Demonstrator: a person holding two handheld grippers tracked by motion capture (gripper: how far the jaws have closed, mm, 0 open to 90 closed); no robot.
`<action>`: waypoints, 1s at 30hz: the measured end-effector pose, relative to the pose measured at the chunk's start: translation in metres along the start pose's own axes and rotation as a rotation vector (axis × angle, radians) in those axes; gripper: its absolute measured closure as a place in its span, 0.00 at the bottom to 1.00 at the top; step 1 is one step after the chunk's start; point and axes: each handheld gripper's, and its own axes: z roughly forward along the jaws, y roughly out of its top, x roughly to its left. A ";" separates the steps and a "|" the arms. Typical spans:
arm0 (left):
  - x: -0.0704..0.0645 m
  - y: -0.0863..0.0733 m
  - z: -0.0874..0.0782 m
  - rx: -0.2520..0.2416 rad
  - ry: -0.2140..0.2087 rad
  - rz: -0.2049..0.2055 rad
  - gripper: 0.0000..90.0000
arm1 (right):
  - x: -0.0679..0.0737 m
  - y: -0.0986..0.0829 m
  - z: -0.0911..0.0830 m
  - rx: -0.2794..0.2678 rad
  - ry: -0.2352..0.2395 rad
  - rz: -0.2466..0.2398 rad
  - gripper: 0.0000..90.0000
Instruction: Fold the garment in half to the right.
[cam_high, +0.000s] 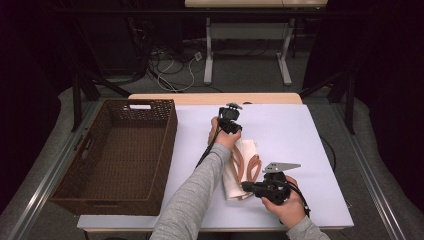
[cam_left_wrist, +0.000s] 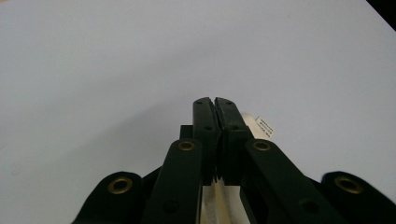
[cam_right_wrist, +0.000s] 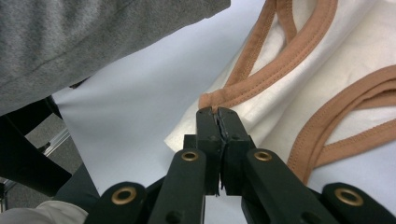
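Observation:
A cream top (cam_high: 247, 165) with brown trim lies folded at the table's middle. My left gripper (cam_high: 231, 128) sits at its far end. In the left gripper view that gripper (cam_left_wrist: 215, 100) has its jaws shut, with cream cloth (cam_left_wrist: 215, 203) showing under them and a white label (cam_left_wrist: 265, 126) just to the right. At the near end, my right gripper (cam_high: 246, 186) points left at the top. Its jaws (cam_right_wrist: 216, 111) are shut on the brown-trimmed edge (cam_right_wrist: 219, 97) of the cream top (cam_right_wrist: 327, 79).
A large brown wicker basket (cam_high: 169, 135) stands empty at the table's left. The white table (cam_high: 290, 125) has bare room at the right and far side. A grey-sleeved forearm (cam_high: 197, 192) crosses from the bottom toward the middle. Table legs and cables lie beyond.

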 end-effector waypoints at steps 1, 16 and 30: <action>-0.001 0.000 0.002 0.003 -0.006 -0.009 0.98 | 0.000 0.000 0.000 0.007 -0.004 0.001 0.98; 0.002 -0.011 0.026 0.052 -0.029 -0.020 0.95 | -0.002 -0.004 0.003 0.050 -0.069 0.000 0.96; 0.016 -0.025 0.007 -0.006 -0.068 -0.063 0.55 | -0.005 -0.001 -0.005 -0.003 -0.105 -0.014 0.73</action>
